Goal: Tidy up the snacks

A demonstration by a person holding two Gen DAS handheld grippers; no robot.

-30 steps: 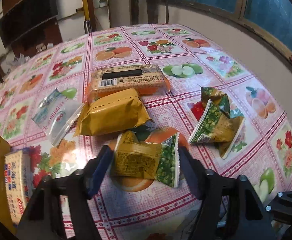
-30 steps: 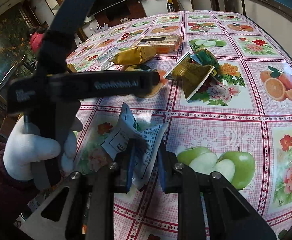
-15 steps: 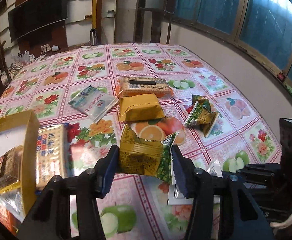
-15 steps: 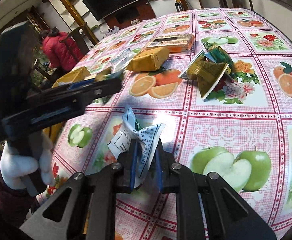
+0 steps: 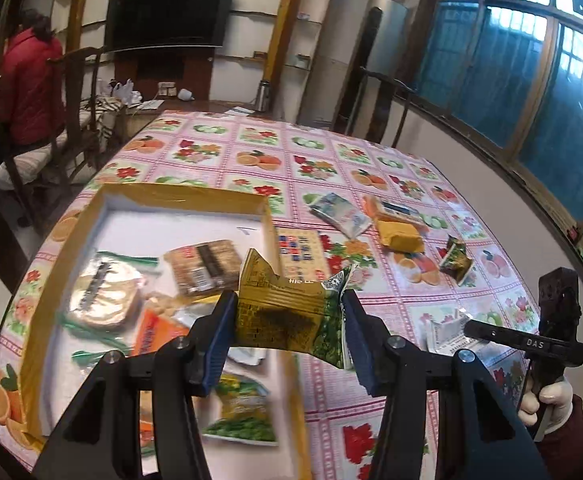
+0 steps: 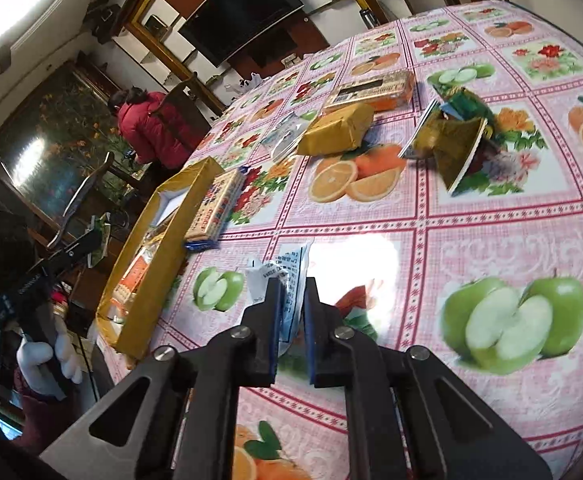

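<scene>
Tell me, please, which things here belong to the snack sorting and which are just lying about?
Job:
yellow-green snack packet in left tool
white sachet in right tool
yellow box
gold packet
orange biscuit pack

Lying about:
television
chair
metal flask

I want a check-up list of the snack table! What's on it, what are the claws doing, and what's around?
Surface: flowery, fruity tablecloth.
Job's things: gold box holding several snacks; loose on the cloth, a yellow pack, an orange pack, a green-gold pouch, a cracker pack beside the box.
Clutter: nothing seen.
Claws: left claw shut on a gold-green snack bag, above the box edge; right claw shut on a white packet.
Cables: nothing seen.
Surroundings: television, chairs, windows, a person in a red jacket.
</scene>
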